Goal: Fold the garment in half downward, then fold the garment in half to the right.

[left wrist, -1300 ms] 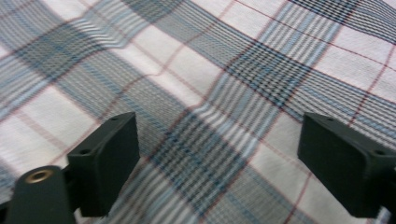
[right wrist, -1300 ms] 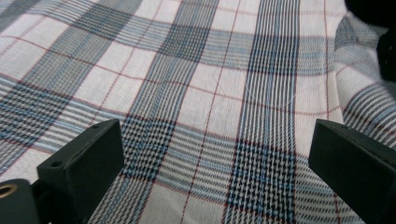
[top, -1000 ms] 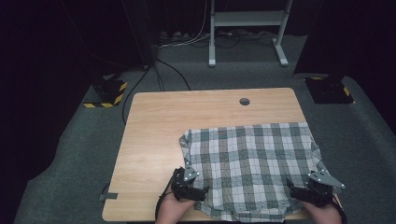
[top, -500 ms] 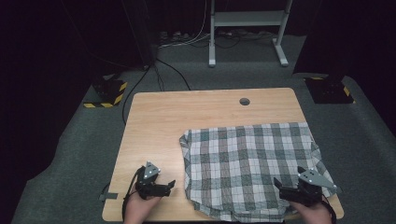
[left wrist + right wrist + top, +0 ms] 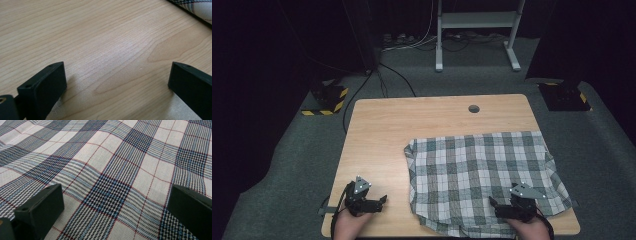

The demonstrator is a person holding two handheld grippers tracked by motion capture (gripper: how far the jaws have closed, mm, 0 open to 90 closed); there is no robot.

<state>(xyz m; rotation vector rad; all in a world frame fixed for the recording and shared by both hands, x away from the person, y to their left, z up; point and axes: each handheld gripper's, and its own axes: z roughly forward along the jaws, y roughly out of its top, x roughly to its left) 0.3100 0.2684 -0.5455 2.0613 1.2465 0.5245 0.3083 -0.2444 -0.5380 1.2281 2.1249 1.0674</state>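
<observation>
A checked cloth [image 5: 482,175] in white, dark and red lines lies spread on the right half of the wooden table [image 5: 412,125], its near edge rumpled over the table's front. My left gripper [image 5: 379,202] rests open on bare wood at the front left, well clear of the cloth. Its jaws stand wide apart over the wood grain [image 5: 115,65], with a corner of the cloth [image 5: 197,6] at the top right. My right gripper [image 5: 494,206] sits open on the cloth's near part. The weave [image 5: 112,187] lies flat between its spread jaws.
A round cable hole [image 5: 473,108] is near the table's far edge. Grey carpet surrounds the table, with black-and-yellow striped blocks [image 5: 329,97] at the left and right, cables, and a white desk frame [image 5: 477,30] at the back.
Both hands have drawn back toward the front edge. The left gripper moved off the cloth's left edge to bare wood at the front left. The right gripper shifted left along the cloth.
</observation>
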